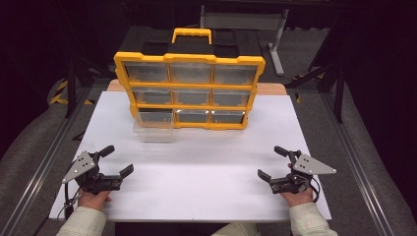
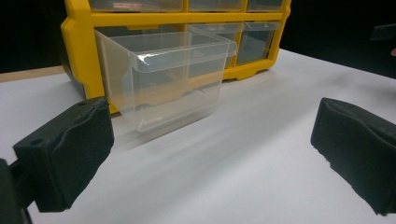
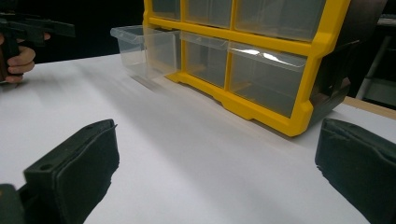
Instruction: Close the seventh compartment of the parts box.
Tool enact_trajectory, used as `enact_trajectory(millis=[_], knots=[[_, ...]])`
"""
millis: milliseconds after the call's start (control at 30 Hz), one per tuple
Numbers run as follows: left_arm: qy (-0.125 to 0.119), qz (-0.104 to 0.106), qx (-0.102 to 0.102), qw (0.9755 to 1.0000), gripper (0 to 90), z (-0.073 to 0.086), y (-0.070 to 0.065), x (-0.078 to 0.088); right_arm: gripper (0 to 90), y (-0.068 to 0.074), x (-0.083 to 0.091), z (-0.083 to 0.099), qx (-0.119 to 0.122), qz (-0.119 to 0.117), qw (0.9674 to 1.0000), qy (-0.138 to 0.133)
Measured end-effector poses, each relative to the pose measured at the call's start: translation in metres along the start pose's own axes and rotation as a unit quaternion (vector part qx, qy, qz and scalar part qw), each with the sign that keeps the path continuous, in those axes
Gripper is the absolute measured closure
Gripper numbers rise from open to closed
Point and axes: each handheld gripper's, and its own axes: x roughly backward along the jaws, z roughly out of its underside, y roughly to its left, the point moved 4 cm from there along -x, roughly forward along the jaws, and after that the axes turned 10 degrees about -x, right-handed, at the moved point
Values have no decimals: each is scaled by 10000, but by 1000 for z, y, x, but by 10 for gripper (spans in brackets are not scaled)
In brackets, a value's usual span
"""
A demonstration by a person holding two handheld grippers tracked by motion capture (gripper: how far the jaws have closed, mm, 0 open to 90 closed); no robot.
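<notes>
A yellow organizer (image 1: 189, 88) with clear drawers stands upright at the back of the white table (image 1: 196, 182). Its bottom-left drawer (image 1: 154, 125) is pulled out toward me; in the left gripper view the clear drawer (image 2: 168, 79) looks empty, and the drawer (image 3: 140, 46) juts from the organizer (image 3: 280, 60) in the right gripper view. My left gripper (image 1: 115, 160) rests near the front left of the table, open, nothing between its pads (image 2: 70, 154). My right gripper (image 1: 273, 162) sits at the front right, open too, its pads (image 3: 79, 172) wide apart over bare table.
A black handle block with a yellow grip (image 1: 192, 35) tops the organizer. A wooden board edge (image 1: 270, 88) shows behind the white surface. Metal rails (image 1: 44, 162) run along both sides of the table, and a grey stand (image 1: 275, 44) sits behind.
</notes>
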Motion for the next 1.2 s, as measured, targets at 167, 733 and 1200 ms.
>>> enact_trajectory(millis=[167,733,1200], knots=[[75,3,54,10000,2,-3,1,2,0,0,0,0,-3,-14,10000,-17],[-396,-39,-34,9992,23,-22,7,-1,0,1,2,1,-66,-59,10000,-32],[-458,81,-184,9987,37,-43,12,-8,0,0,3,2,-61,-34,10000,-11]])
